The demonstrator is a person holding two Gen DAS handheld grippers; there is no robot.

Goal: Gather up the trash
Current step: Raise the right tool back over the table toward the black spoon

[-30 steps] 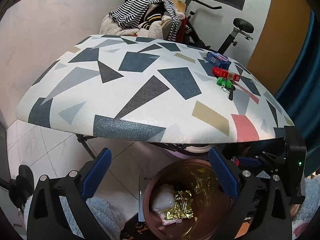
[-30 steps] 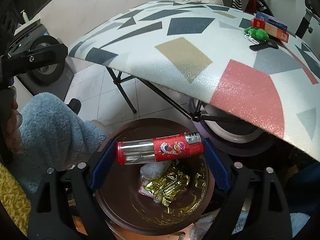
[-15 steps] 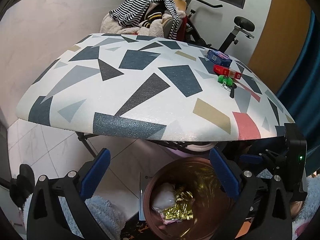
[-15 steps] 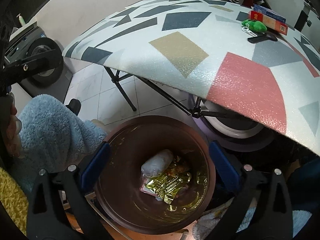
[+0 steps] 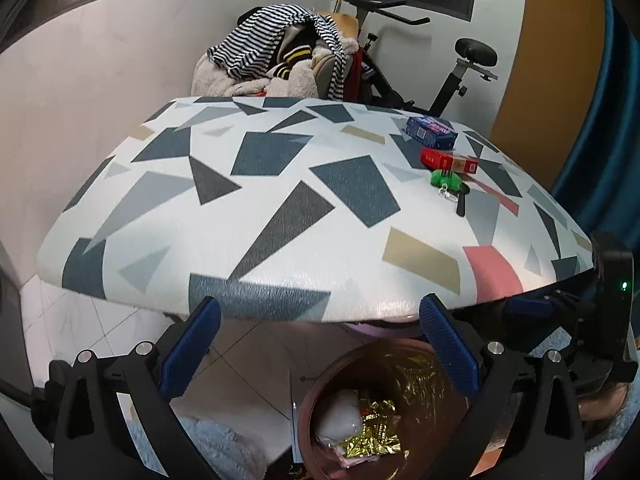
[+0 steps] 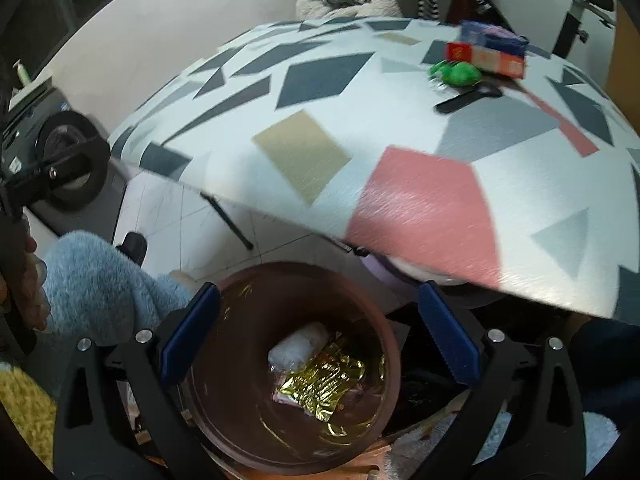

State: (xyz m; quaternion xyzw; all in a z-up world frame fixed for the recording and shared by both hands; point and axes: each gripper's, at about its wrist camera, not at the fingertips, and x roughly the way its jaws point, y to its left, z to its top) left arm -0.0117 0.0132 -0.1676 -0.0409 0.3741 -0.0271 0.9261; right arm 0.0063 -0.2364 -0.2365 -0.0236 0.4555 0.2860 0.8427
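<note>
The brown trash bin point(image 6: 296, 364) sits on the floor, partly under the near edge of the table point(image 5: 280, 216). Inside the bin, at the bottom, lie a shiny gold wrapper point(image 6: 320, 380) and a white crumpled bag point(image 6: 298, 346). The bag touches the wrapper.

The right gripper point(image 6: 318, 332) hangs just above the bin. Its two blue-padded fingers point(image 6: 188, 332) are wide apart and nothing is between them. The left gripper point(image 5: 320, 350) is also near the bin, a bit to one side of it, in front of the table edge. Its fingers point(image 5: 192, 344) are spread wide too and hold nothing.

The table top has a pattern of grey, dark blue, tan and pink shapes. Far from the bin, on the other end of the table, sit a blue box point(image 5: 431, 132) and a red box point(image 5: 450, 162), close together. Just beside the red box are a green toy point(image 5: 446, 179) and a thin black thing point(image 5: 462, 200); what the black thing is cannot be told.

A fluffy blue sleeve point(image 6: 100, 284) is next to the bin. Behind the table is a pile of clothes point(image 5: 276, 60) with a striped shirt on top, and an exercise bike point(image 5: 452, 76) stands by it.
</note>
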